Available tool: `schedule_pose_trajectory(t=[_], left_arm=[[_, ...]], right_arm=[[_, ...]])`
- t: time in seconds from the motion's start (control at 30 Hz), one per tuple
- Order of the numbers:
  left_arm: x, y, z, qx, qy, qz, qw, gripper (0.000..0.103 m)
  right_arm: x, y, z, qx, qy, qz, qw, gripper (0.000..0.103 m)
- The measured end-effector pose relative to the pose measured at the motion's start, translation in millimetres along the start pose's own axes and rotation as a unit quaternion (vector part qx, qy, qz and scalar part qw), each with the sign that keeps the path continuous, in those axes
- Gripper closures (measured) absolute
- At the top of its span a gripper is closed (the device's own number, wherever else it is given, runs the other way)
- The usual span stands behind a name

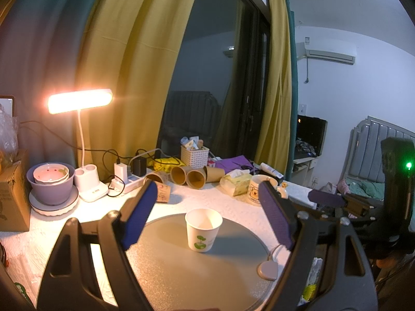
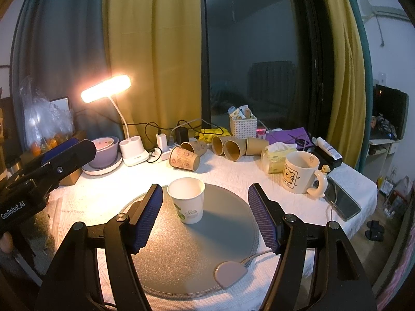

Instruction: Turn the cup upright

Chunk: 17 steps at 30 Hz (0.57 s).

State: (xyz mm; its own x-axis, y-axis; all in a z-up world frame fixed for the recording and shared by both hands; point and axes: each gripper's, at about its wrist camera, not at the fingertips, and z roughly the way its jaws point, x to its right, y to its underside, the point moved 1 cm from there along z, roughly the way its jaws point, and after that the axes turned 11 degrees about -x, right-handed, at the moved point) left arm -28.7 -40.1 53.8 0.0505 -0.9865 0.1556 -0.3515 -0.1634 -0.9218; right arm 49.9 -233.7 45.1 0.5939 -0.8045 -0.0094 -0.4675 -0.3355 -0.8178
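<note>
A white paper cup [image 1: 204, 229] with a green print stands upright, mouth up, on a round grey mat [image 1: 194, 267]. It also shows in the right wrist view [image 2: 187, 199] on the same mat [image 2: 192, 246]. My left gripper [image 1: 207, 199] is open and empty, its blue pads either side of the cup and short of it. My right gripper [image 2: 205, 202] is open and empty, with the cup just inside its left pad, not touching. The left gripper's finger shows at the left edge of the right wrist view [image 2: 70, 153].
Several brown paper cups [image 2: 228, 147] lie on their sides at the back of the table. A bear mug [image 2: 303, 172], a tissue pack [image 2: 276, 156], a phone [image 2: 342, 202], a lit desk lamp [image 2: 106, 92], a power strip [image 2: 166, 145] and stacked bowls [image 2: 103, 150] stand around the mat.
</note>
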Motion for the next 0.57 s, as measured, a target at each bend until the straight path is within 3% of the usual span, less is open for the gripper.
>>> schedule_pose_trajectory(t=[0.57], left_arm=[[-1.8, 0.6, 0.8, 0.001, -0.001, -0.002, 1.0000, 0.022]], right_arm=[[-0.8, 1.6, 1.2, -0.002, -0.001, 0.001, 1.000, 0.032]])
